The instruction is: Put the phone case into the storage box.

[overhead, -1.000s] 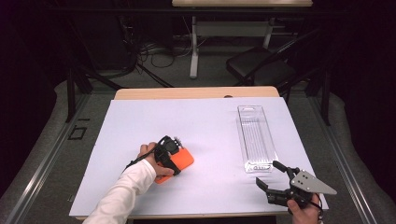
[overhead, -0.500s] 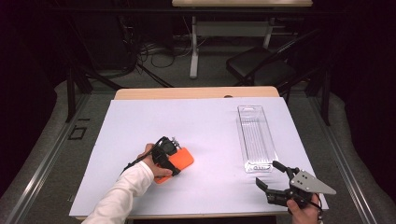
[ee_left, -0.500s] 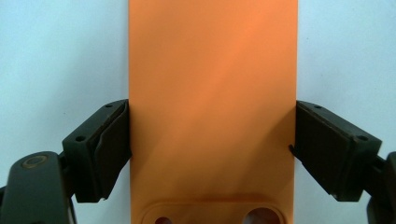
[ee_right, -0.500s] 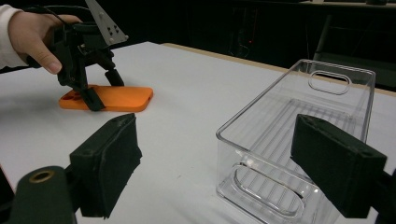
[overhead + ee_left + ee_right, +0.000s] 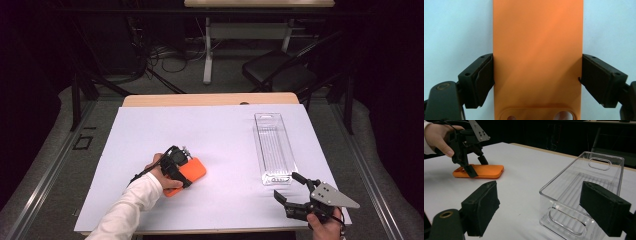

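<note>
While I read it from the pictures, the scene breaks down like this:

Step in hand: I have the left gripper [image 5: 186, 159] set down over the orange phone case [image 5: 191, 173], its jaws straddling the case's two long edges; I judge this as the grasp being made.
Left gripper state: in the left gripper view the left pad [image 5: 485, 80] touches the case edge, while the right pad [image 5: 596, 80] sits at or just off the other edge, so I can't tell whether the grip is closed.
Case position: flat on the white table [image 5: 225, 135], about 8 o'clock from the table's middle.
Right gripper state: my right gripper [image 5: 296, 191] is spread wide, holding nothing, near the table's 5 o'clock corner.
Next move, as I judge it: squeeze, lift, carry the case toward 3 o'clock to the clear tray [image 5: 274, 149].
Count: one case, one tray, two grippers.
</note>
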Demonstrator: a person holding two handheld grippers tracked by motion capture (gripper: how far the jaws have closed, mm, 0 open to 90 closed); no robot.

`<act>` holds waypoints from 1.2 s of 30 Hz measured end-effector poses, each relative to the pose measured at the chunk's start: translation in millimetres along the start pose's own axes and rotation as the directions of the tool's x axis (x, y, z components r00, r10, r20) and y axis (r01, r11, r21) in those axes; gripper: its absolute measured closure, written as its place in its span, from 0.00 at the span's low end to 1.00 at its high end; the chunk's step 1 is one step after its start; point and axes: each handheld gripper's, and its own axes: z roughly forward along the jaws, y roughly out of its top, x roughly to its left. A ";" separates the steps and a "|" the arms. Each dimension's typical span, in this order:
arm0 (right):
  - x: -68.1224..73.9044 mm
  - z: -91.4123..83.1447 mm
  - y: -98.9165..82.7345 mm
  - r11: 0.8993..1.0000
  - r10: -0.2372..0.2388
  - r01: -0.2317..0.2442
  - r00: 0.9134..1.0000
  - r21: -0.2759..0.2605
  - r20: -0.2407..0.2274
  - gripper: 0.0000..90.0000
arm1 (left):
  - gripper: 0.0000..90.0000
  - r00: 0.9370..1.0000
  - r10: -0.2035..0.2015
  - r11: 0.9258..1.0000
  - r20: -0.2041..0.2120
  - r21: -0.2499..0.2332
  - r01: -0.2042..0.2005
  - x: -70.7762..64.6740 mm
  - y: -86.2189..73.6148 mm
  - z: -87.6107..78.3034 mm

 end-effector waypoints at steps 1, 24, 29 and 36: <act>0.1 -0.2 0.1 1.000 0.001 -0.001 1.000 0.004 0.000 0.16 | 0.18 1.000 0.000 1.000 0.000 0.000 0.000 0.0 0.0 0.0; 8.7 11.3 17.9 0.999 -0.035 0.035 0.999 0.040 -0.006 0.16 | 0.18 0.999 0.051 0.999 -0.009 -0.012 -0.051 -3.2 17.9 -46.7; 7.7 25.9 27.0 0.997 -0.039 0.041 0.999 0.067 -0.038 0.16 | 0.18 0.998 0.062 0.998 -0.006 -0.015 -0.062 -4.1 26.6 -52.1; 3.2 44.7 42.5 0.993 -0.061 0.064 0.998 0.100 -0.035 0.16 | 0.18 0.997 0.083 0.996 0.001 -0.019 -0.083 -6.7 41.8 -57.5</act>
